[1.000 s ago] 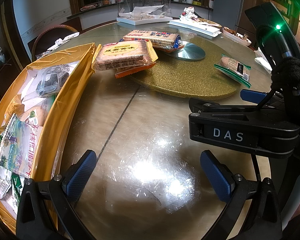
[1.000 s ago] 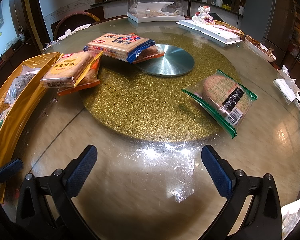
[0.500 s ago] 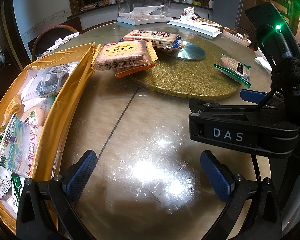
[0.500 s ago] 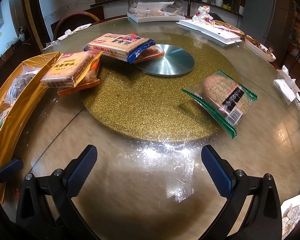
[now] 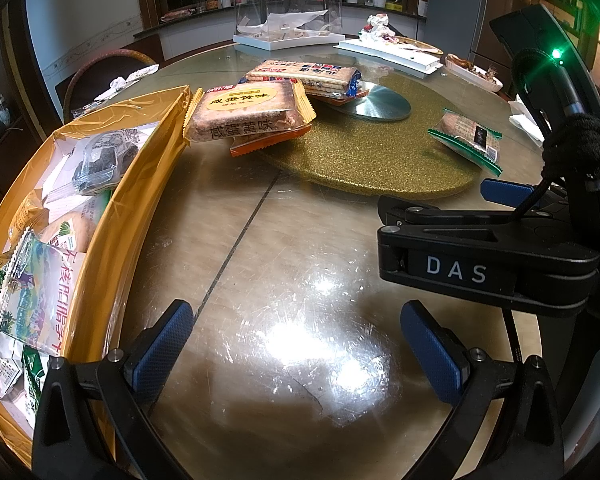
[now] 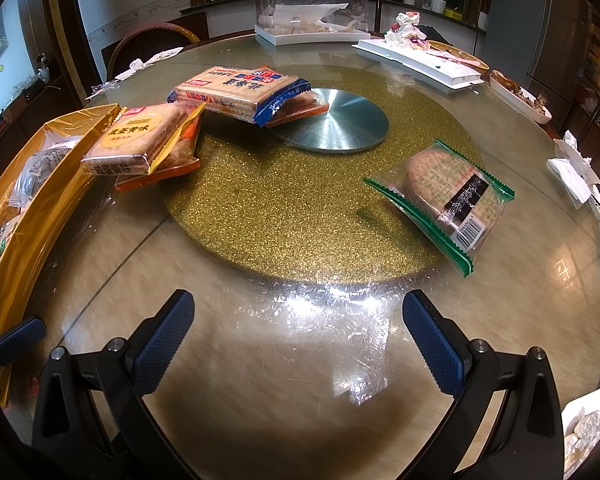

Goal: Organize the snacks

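A yellow box [image 5: 140, 200] with several snack packs stands at the table's left; its wall also shows in the right wrist view [image 6: 40, 216]. A yellow cracker pack [image 5: 244, 114] [image 6: 140, 140] lies on an orange pack at the gold mat's left edge. A blue-ended cracker pack [image 5: 304, 74] [image 6: 240, 90] lies behind it. A green-edged biscuit pack [image 6: 444, 196] [image 5: 466, 140] lies on the mat's right. My left gripper [image 5: 296, 348] is open and empty over bare glass. My right gripper [image 6: 296, 340] is open and empty, and shows from the side in the left wrist view [image 5: 480, 264].
A round glass table [image 6: 300, 360] carries a gold glitter mat [image 6: 292, 216] with a metal disc [image 6: 340, 120]. White trays [image 6: 416, 60], a clear box [image 6: 308, 12] and tissues [image 6: 576, 176] stand along the far and right rim. A chair [image 6: 148, 40] stands behind.
The right gripper's view has shifted very slightly; otherwise nothing has visibly moved.
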`<state>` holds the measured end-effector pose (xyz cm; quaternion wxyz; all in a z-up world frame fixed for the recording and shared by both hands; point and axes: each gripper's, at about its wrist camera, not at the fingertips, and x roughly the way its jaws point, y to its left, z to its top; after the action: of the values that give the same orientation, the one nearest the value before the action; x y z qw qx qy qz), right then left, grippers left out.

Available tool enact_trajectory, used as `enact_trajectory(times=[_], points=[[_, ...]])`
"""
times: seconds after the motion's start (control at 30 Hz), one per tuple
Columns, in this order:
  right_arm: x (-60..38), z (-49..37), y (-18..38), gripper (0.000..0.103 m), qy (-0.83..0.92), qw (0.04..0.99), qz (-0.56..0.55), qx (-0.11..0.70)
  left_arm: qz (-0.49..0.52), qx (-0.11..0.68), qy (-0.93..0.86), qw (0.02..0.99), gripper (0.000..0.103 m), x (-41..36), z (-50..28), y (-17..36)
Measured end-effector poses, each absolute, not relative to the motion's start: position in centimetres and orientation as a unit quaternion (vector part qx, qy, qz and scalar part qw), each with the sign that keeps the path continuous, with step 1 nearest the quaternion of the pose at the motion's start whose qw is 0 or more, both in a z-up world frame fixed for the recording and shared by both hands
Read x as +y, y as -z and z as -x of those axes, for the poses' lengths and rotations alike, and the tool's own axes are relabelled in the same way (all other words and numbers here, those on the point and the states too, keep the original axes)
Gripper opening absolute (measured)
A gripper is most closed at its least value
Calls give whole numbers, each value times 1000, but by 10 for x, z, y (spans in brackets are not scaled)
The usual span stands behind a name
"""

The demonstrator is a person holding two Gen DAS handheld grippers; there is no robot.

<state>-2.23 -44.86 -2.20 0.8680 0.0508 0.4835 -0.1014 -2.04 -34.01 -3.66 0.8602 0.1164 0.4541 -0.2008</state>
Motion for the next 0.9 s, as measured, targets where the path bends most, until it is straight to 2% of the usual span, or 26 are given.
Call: enact_trajectory(times=[0.4,0.5,0.57,0.7,0.8,0.9], points=[[-447,22,22,103,112,866,-55,483,-125,464,213,850,103,-343,21,35],[-450,25,18,102,89,864,-53,493,-115,472,235,842,96,-338,19,27],[-464,38,3,95,91,879,-91,460,-70,441,244,861,97,-324,25,5],[-510,44,-27,95,144,891,-151,404,-17,385,271,882,101,-311,16,-45],[-555,28,-22,95,201,860,-228,410,-50,382,255,887,102,-320,-12,-57],[-577,13,-7,90,221,837,-266,424,-39,395,237,887,102,-313,-44,-60]])
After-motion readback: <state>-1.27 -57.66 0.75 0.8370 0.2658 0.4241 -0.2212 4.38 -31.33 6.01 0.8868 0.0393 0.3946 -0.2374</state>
